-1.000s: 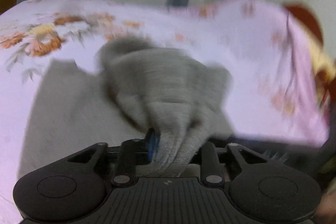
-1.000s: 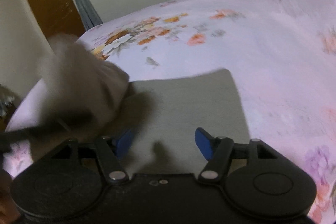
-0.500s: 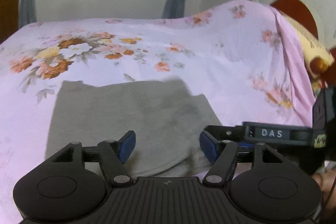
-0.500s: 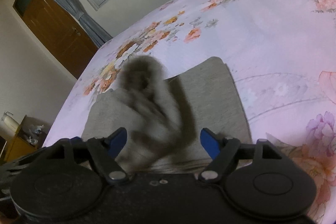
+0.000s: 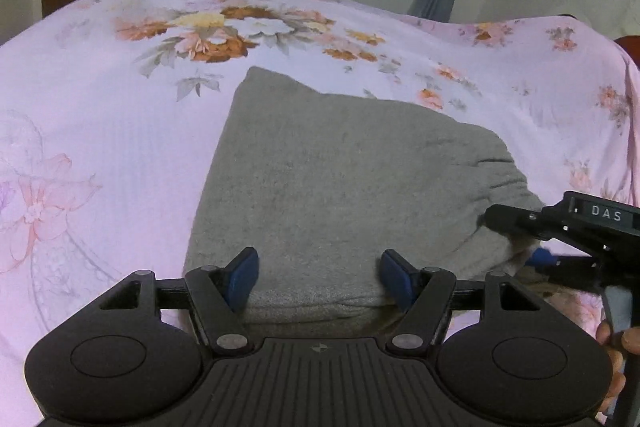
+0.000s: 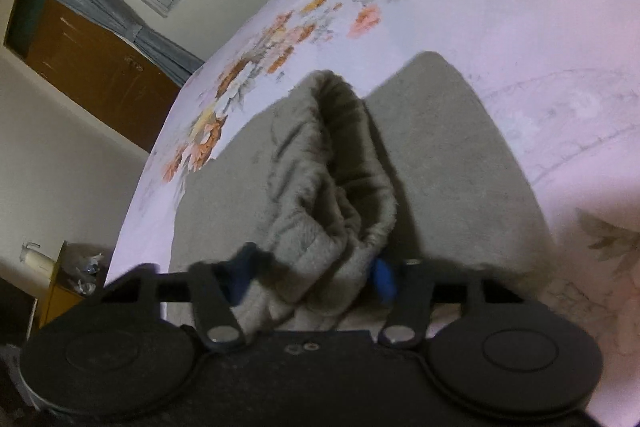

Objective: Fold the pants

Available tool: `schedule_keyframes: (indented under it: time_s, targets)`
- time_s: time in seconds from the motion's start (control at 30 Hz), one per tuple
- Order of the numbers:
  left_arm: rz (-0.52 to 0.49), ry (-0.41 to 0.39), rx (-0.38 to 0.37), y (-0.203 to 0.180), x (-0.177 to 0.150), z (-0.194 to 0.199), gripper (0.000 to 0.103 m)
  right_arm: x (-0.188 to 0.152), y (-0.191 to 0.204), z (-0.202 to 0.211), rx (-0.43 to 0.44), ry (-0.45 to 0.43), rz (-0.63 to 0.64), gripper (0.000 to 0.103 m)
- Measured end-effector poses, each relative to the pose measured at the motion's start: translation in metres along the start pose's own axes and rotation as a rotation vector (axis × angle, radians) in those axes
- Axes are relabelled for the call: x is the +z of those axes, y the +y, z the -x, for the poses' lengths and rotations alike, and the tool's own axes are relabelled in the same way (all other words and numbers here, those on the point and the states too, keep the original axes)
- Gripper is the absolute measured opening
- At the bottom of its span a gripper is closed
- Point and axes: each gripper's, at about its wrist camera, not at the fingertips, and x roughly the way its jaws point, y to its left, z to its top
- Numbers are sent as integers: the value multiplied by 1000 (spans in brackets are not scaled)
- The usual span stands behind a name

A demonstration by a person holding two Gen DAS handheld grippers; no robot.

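Pants (image 5: 344, 183): gray, laid folded on the floral bed sheet (image 5: 100, 115).
Left tongs (image 5: 318, 277): held wide apart above the near edge, nothing gripped.
Right tongs (image 6: 310, 273): closed on a raised bunch of pants fabric.

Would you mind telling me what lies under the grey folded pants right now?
The grey folded pants lie on the pink floral bedsheet, which shows all around them. The right gripper pinches a bunched edge; the sheet directly beneath is covered, so anything else there is hidden.
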Motion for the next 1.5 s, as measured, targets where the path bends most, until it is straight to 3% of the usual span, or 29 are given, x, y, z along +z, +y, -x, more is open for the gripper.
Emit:
schedule_keyframes:
  time_s: [0.1,0.23,0.4,0.6,0.67,0.9,1.0,1.03,1.1,1.2,1.33,1.5]
  targets:
    - [3,-20,2,0,3,2,68,0,20,12,2,-65,136,43]
    - [24,-44,-7,0,10,4,68,12,25,33,26,-109,197,42]
    - [5,-41,-27,-14,13,-4,68,23,-5,50,-27,-128,150,43]
    - [-54,11,2,-30,5,-23,70,10,-42,33,-72,-36,82,48]
    - [-53,10,-14,-34,4,-19,75,7,-42,37,-84,-49,92,47]
    - [-38,6,-50,-42,7,-15,75,15,-23,51,-136,-147,140,44]
    - [-69,20,-36,-48,4,-21,75,13,-39,39,-197,-79,125,53]
    - [-81,21,-29,-49,3,-22,75,13,-43,35,-207,-55,108,60]
    - [-82,23,-29,-50,3,-22,76,11,-41,45,-211,-97,120,69]
    - [-73,32,-27,-50,6,-22,76,15,-27,62,-253,-161,190,69]
    - [-71,35,-20,-51,6,-23,77,22,-1,69,-235,-208,293,59]
    - [-77,39,-14,-52,7,-23,77,18,35,45,-203,-165,440,50]
